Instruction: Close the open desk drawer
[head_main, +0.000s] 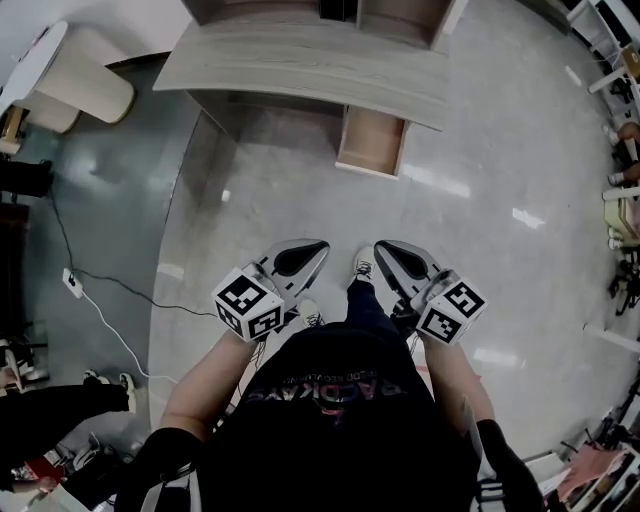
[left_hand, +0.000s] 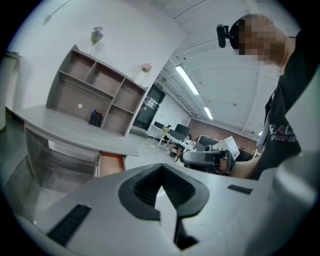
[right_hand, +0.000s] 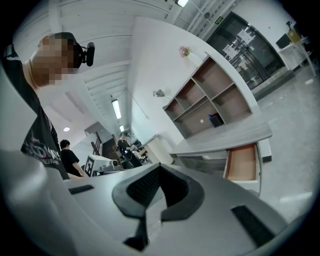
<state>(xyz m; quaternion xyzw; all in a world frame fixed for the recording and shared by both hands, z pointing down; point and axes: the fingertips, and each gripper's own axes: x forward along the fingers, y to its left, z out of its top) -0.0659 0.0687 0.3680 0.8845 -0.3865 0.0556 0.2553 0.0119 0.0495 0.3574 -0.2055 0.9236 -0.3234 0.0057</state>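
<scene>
The grey desk (head_main: 290, 55) stands ahead of me across the floor. Its wood-lined drawer (head_main: 372, 140) is pulled out at the right end and looks empty. My left gripper (head_main: 318, 246) and right gripper (head_main: 381, 246) are held side by side in front of my body, well short of the drawer. Both are shut with nothing between the jaws. From the left gripper (left_hand: 161, 166) view the drawer (left_hand: 111, 164) lies ahead to the left. The right gripper (right_hand: 159, 168) view has the drawer (right_hand: 242, 161) ahead to the right, under the desk top (right_hand: 225, 135).
An open shelf unit (left_hand: 95, 95) sits on the desk with a small dark object inside. A round white stand (head_main: 90, 85) is left of the desk. A power strip with cable (head_main: 72, 283) lies on the floor at left. Chairs and furniture (head_main: 625, 130) line the right side.
</scene>
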